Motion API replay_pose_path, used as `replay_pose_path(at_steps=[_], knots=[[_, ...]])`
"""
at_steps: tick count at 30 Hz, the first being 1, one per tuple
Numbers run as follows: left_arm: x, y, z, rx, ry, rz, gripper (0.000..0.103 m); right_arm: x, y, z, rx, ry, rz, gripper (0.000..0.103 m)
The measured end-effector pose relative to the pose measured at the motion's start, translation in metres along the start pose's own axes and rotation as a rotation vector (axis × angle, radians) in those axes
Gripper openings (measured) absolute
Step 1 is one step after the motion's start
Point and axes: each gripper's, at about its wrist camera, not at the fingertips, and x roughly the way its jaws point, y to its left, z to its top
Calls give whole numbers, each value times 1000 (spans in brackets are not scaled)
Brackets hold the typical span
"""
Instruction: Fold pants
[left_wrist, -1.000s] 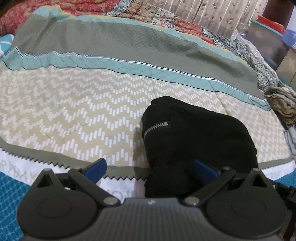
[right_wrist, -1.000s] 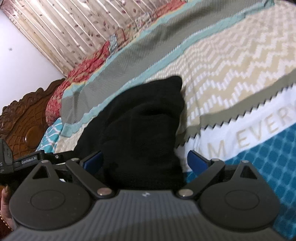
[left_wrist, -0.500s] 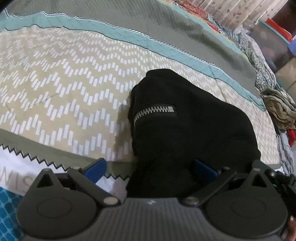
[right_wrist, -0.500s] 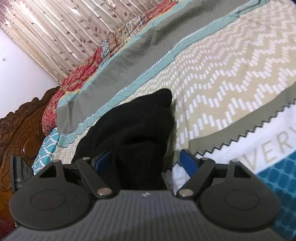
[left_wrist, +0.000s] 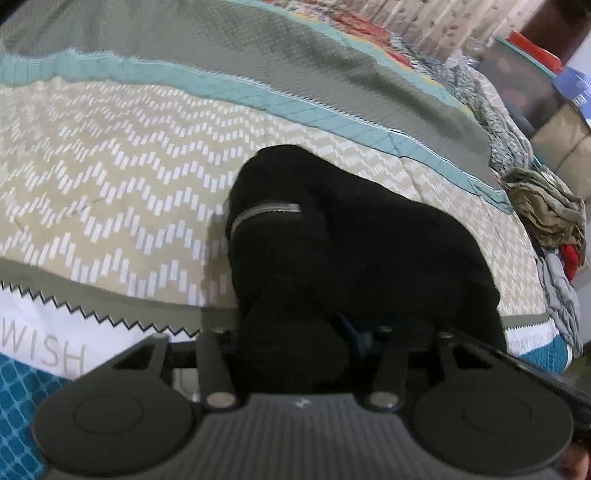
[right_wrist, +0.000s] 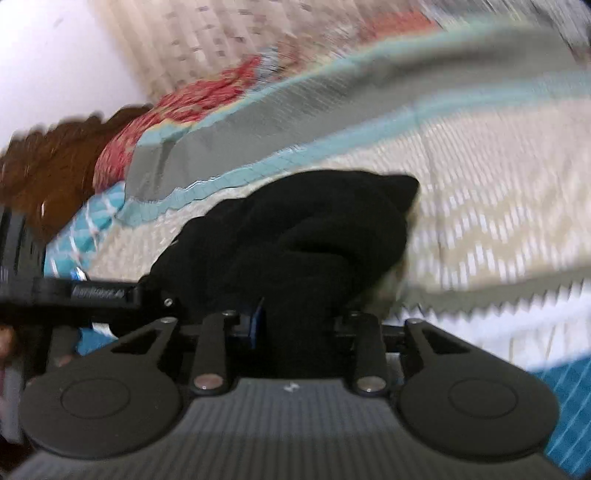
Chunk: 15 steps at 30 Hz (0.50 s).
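Patterned bedspread (left_wrist: 110, 177) lay beneath bunched black pants (left_wrist: 351, 240) as the left gripper (left_wrist: 295, 343) and right gripper (right_wrist: 299, 325) were closing, each clamping a fold of fabric

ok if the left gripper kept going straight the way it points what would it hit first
Most likely the black pants: a bunched fold already sits between the closing jaws of the left gripper, and the rest lies straight ahead on the bedspread.

Patterned bedspread (left_wrist: 110, 177) covers the bed; crumpled clothes (left_wrist: 546, 210) at its far edge; carved wooden headboard (right_wrist: 48, 177) beyond.
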Motion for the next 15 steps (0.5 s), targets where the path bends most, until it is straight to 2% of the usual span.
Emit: replay_pose_path(at_steps=[1, 2, 3, 5, 6, 8, 10, 12, 15], knots=[[3, 3, 0, -21, 12, 4, 68, 1, -13, -1, 85, 18, 20, 47], [7, 5, 0, -39, 28, 18, 86, 3, -28, -2, 188, 44, 51, 52], [10, 8, 0, -49, 36, 23, 90, 7, -42, -4, 286, 74, 88, 56], [15, 16, 0, -73, 42, -18, 90, 10, -63, -8, 447, 101, 160, 55], [14, 16, 0, -79, 39, -19, 87, 10, -65, -7, 468, 110, 174, 55], [12, 7, 1, -47, 33, -41, 53, 13, -61, -4, 459, 137, 187, 54], [8, -5, -1, -16, 17, 2, 47, 13, -52, -2, 431, 139, 177, 45], [2, -17, -4, 39, -6, 45, 41, 7, -43, 1, 388, 116, 162, 39], [-9, -25, -5, 54, -16, 60, 37, -8, -27, 2, 280, 73, 147, 34]])
